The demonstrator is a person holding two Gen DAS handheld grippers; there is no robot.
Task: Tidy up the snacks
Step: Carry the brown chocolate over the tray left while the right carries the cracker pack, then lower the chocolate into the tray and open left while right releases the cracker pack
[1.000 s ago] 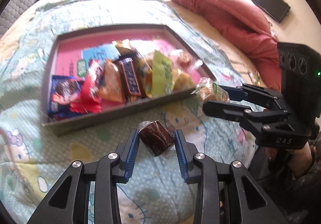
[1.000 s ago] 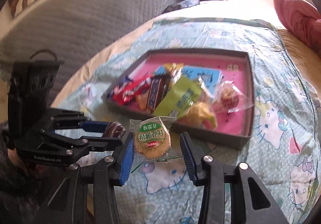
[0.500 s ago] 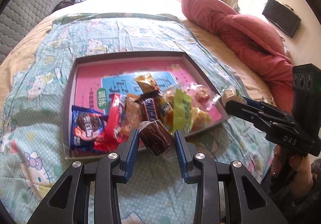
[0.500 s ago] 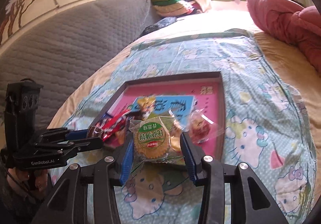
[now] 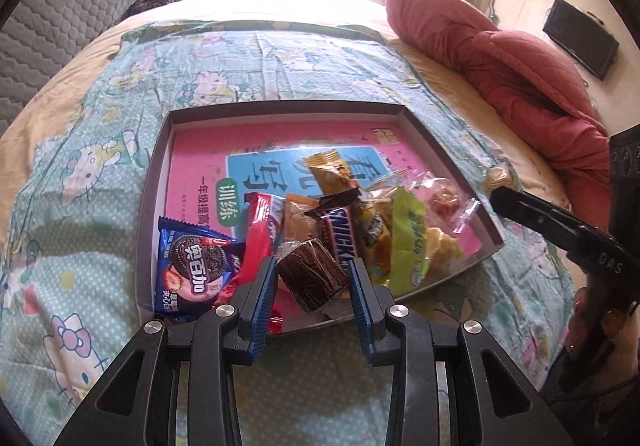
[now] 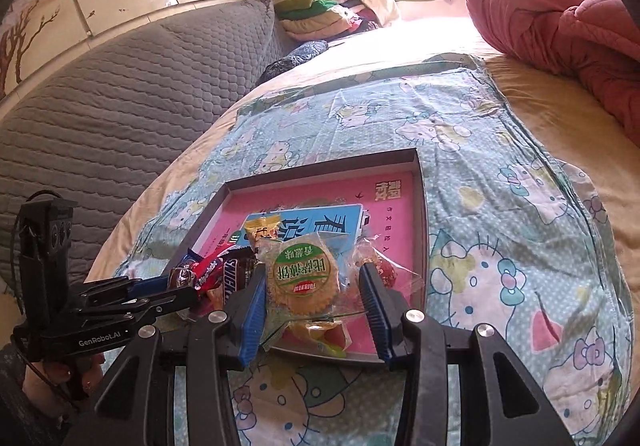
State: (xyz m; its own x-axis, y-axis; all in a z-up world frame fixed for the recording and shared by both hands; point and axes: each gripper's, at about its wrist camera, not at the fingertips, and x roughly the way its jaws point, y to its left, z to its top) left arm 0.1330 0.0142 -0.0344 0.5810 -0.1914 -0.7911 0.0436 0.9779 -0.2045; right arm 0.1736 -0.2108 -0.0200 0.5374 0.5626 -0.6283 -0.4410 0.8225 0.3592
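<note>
My left gripper (image 5: 312, 266) is shut on a brown cake in clear wrap (image 5: 310, 280), held over the near edge of a grey tray (image 5: 280, 105) with a pink book as its floor. In the tray lie an Oreo pack (image 5: 192, 274), a red pack (image 5: 260, 230), a Snickers bar (image 5: 340, 234), a green pack (image 5: 408, 230) and other snacks. My right gripper (image 6: 311, 274) is shut on a round biscuit pack with a green label (image 6: 306, 278), above the tray's (image 6: 420, 206) near right part. The left gripper (image 6: 180, 284) shows at the lower left there.
The tray rests on a Hello Kitty sheet (image 6: 500, 186) spread on a bed. A red quilt (image 5: 520, 78) is bunched at the right, a grey quilted headboard (image 6: 120, 94) runs along the left, and folded clothes (image 6: 320, 10) are stacked at the back. A hand (image 5: 588, 326) holds the right gripper.
Both grippers have moved forward from in front of the tray to over its near edge, each still gripping its snack. The views have swung up toward the window.
</note>
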